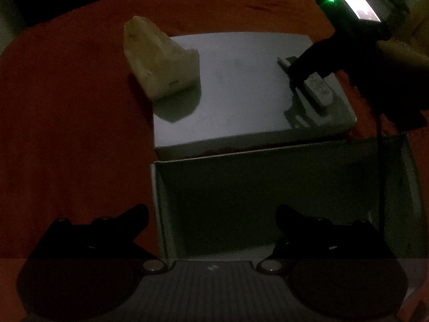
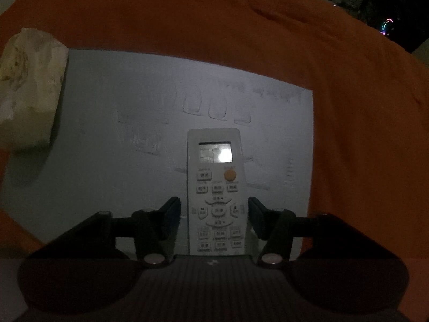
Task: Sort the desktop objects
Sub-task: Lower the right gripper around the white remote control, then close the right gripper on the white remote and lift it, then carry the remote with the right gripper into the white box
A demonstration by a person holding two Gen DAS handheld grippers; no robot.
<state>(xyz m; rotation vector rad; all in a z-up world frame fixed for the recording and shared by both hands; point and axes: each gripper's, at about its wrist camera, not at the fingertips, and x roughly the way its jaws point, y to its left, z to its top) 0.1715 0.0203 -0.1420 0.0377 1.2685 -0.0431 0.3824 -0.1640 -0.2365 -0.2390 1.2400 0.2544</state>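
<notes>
A white remote control [image 2: 216,187] with an orange button lies on a white board [image 2: 134,102] on the orange tablecloth. My right gripper [image 2: 214,214] is open, one finger on each side of the remote's lower half with a small gap on each side. In the left wrist view the right gripper [image 1: 300,75] sits over the remote [image 1: 319,91] on the board [image 1: 236,94]. A pale tissue pack [image 1: 158,59] stands at the board's left edge; it also shows in the right wrist view [image 2: 29,86]. My left gripper [image 1: 211,220] is open and empty above an open box [image 1: 268,187].
The orange tablecloth [image 1: 67,120] covers the table around the board. The open box sits just in front of the board's near edge. A device with a lit screen and green light [image 1: 356,5] is at the far right. The scene is dim.
</notes>
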